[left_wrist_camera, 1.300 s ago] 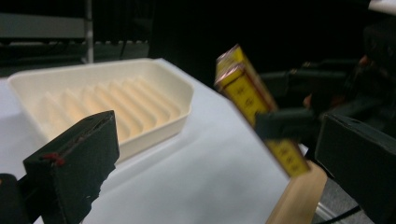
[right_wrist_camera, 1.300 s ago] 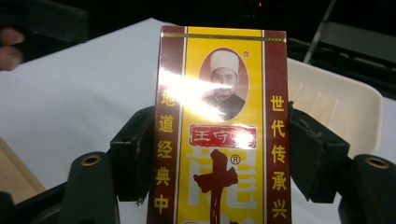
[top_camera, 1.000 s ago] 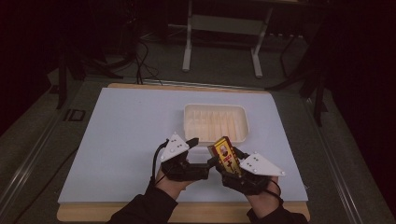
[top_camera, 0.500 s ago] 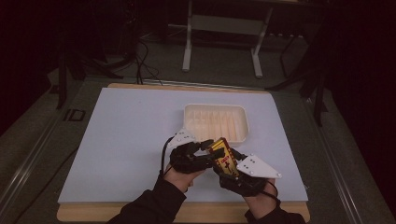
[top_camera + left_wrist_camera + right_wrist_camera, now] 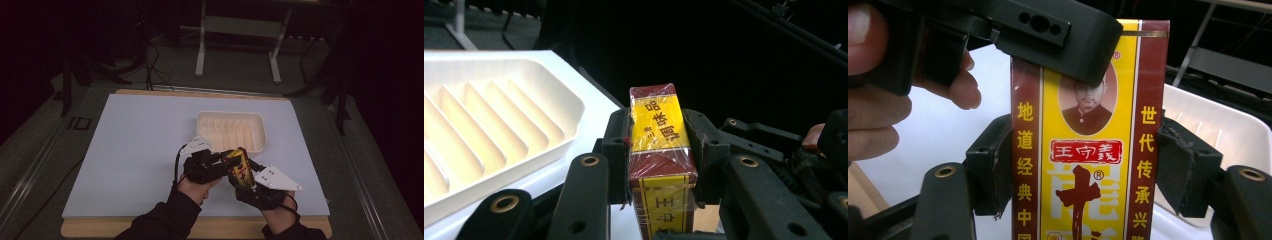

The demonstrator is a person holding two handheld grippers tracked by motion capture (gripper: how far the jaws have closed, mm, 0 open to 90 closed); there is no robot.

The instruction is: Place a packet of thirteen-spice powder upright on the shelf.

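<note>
1. High view: white table [image 5: 140,150], its ribbed tray [image 5: 231,131] toward the far edge.
2. Left gripper [image 5: 222,161] has just closed on the box; right gripper [image 5: 246,181] clamps it too.
3. Seasoning box [image 5: 240,167], lifted near the front edge, looks light, stiff and film-slick; its narrow sides suit gripping best.

Near edge of the table [image 5: 125,150], high view: the left gripper [image 5: 220,161] and the right gripper [image 5: 245,181] meet on one seasoning box [image 5: 241,169], which stands upright between them, above the mat. The left gripper clamps the box's upper part, the right gripper its lower part. Just behind the box lies the ridged tray [image 5: 231,131], resting on the table, right of centre.
</note>
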